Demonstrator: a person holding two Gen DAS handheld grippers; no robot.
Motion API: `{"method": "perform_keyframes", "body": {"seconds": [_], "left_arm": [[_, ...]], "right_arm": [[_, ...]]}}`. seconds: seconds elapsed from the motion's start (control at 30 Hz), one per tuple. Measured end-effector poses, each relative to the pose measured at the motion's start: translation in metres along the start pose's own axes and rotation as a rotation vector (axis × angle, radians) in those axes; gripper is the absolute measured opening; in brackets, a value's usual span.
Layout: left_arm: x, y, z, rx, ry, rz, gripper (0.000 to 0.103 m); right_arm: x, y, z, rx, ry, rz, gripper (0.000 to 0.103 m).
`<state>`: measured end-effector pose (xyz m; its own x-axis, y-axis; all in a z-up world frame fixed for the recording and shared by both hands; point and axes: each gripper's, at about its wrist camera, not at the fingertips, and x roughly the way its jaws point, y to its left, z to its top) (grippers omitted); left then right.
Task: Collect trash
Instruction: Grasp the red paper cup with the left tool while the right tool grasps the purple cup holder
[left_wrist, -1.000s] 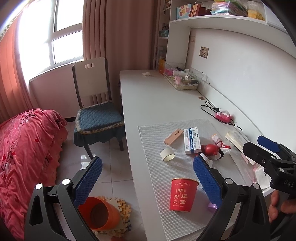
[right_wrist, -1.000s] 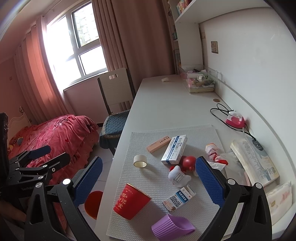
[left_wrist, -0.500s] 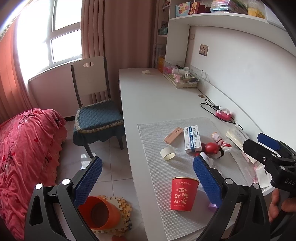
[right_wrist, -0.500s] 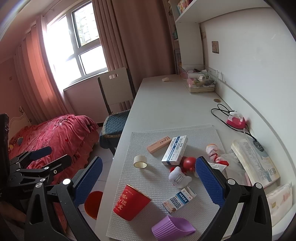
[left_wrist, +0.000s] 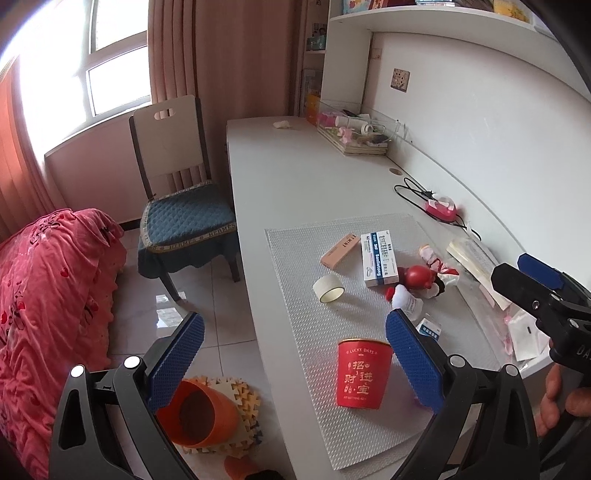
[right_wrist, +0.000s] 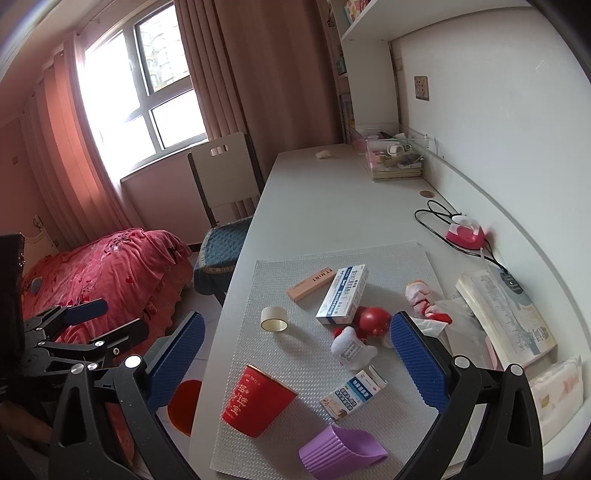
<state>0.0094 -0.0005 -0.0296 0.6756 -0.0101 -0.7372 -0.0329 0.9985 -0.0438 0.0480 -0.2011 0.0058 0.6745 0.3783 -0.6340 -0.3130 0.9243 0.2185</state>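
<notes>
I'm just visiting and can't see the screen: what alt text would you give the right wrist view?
An open right gripper hovers over a grey mat on a white desk, strewn with a red paper cup, purple scoop, tape roll and small boxes. The left gripper, also open, is off the desk's edge, before a red-covered bed.

Chair (left_wrist: 177, 177) with blue cushion beside desk (left_wrist: 314, 177) — red bedspread (right_wrist: 110, 266) further left — curtains (right_wrist: 266, 74) behind
</notes>
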Motion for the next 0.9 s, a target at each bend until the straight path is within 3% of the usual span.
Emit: {"method": "perform_keyframes", "body": {"seconds": [0.4,0.63,0.9], "left_arm": [[0.018,-0.028,-0.003,0.146,0.13,-0.091,0.097],[0.036,-0.04,-0.009,0.209,0.236,-0.183,0.097],[0.064,-0.047,-0.015,0.237,0.352,-0.262,0.097]], "right_arm": [[-0.011,-0.024,-0.027,0.136,0.067,-0.044,0.098],[-0.01,-0.036,-0.054,0.242,0.138,-0.08,0.098],[-0.001,-0.054,-0.093,0.444,0.229,-0.115,0.098]]}}
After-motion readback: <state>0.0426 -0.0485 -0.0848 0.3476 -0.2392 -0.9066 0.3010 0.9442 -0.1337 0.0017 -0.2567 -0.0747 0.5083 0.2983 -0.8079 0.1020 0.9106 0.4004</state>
